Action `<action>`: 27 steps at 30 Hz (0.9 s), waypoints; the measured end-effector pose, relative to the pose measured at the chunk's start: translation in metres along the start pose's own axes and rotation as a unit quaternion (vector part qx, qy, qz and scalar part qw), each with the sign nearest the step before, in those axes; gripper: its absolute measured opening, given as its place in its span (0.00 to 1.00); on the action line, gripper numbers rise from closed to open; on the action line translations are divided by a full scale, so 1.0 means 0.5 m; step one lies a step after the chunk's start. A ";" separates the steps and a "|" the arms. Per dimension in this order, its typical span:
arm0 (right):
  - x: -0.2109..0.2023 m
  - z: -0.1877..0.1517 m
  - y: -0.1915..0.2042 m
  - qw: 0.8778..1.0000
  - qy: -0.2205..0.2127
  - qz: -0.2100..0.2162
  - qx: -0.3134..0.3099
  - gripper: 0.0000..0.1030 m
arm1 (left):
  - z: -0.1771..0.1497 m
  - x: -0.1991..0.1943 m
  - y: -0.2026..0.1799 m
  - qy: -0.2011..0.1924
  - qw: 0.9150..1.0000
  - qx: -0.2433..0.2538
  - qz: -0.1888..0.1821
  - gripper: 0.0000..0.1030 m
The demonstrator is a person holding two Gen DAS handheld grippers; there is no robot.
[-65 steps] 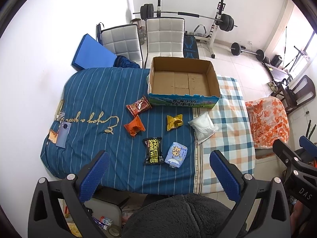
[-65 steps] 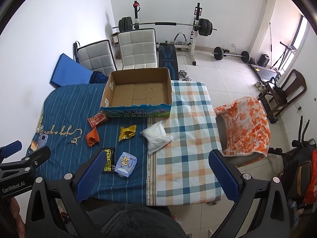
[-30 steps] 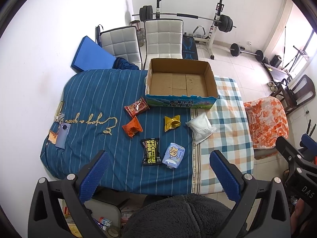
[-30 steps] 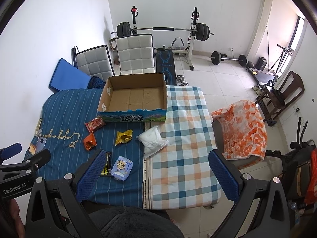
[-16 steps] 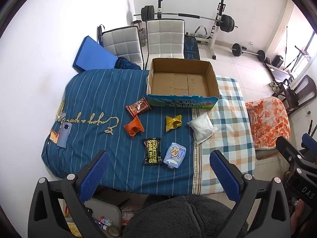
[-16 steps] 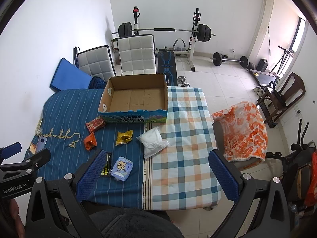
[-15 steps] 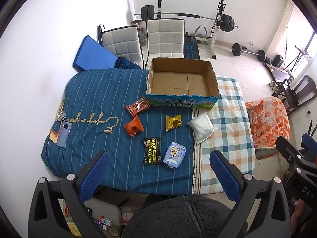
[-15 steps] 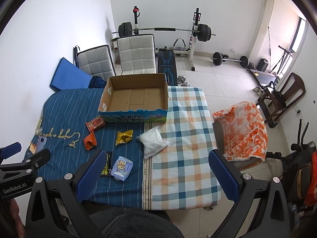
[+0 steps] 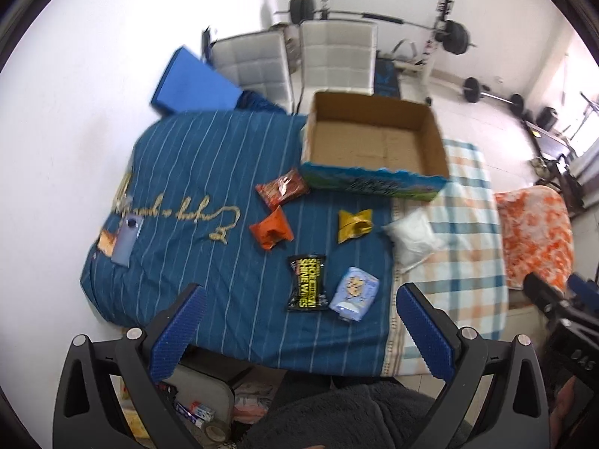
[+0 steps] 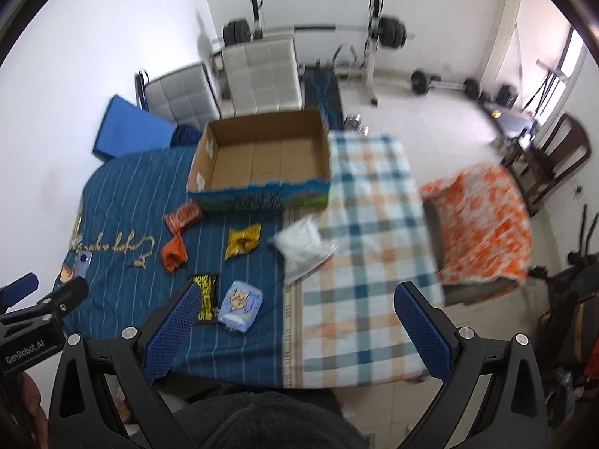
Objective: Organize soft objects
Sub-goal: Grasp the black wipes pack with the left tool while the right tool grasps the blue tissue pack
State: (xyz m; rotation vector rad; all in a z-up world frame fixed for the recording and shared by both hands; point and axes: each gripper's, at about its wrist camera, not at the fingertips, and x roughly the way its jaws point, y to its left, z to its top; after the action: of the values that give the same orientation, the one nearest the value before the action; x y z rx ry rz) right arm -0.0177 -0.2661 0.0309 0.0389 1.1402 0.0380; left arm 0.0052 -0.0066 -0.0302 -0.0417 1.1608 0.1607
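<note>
While views blur: both cameras now sit closer to the bed (image 9: pixel 209 172).
Left hand-held gripper (image 9: pixel 299 321): released, empty.
Right hand-held gripper (image 10: pixel 295 318): released, empty.
Cardboard box (image 10: pixel 262 157): unchanged, empty.

home gym: barbell rack (image 10: pixel 368 30), bed (image 10: pixel 355 262)

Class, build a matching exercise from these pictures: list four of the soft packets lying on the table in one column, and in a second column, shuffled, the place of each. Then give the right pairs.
Things:
1. red packet
2. white bag
3. black wipes packet
4. yellow packet

Places:
A. lying where the blue cloth meets the checked cloth
B. right beside the light blue tissue pack
C. at the near left corner of the cardboard box
D. between the orange packet and the white bag

Pairs: 1-C, 2-A, 3-B, 4-D
</note>
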 end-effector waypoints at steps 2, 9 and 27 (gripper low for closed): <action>0.100 -0.004 0.009 0.999 0.044 0.020 0.012 1.00 | 0.001 0.049 0.016 0.009 1.000 -0.012 0.009 1.00; 0.464 -0.082 0.083 0.976 0.205 0.051 0.059 1.00 | -0.024 0.272 0.077 0.086 0.995 -0.032 0.051 1.00; 0.852 -0.251 0.172 0.942 0.320 -0.009 0.098 0.72 | -0.097 0.623 0.143 0.216 0.975 -0.050 0.000 1.00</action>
State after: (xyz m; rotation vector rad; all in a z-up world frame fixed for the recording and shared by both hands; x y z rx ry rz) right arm 0.0450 -0.1572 -0.4039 0.2065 1.7931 -0.0863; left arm 0.0714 0.0908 -0.3312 -0.1716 1.5855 0.2170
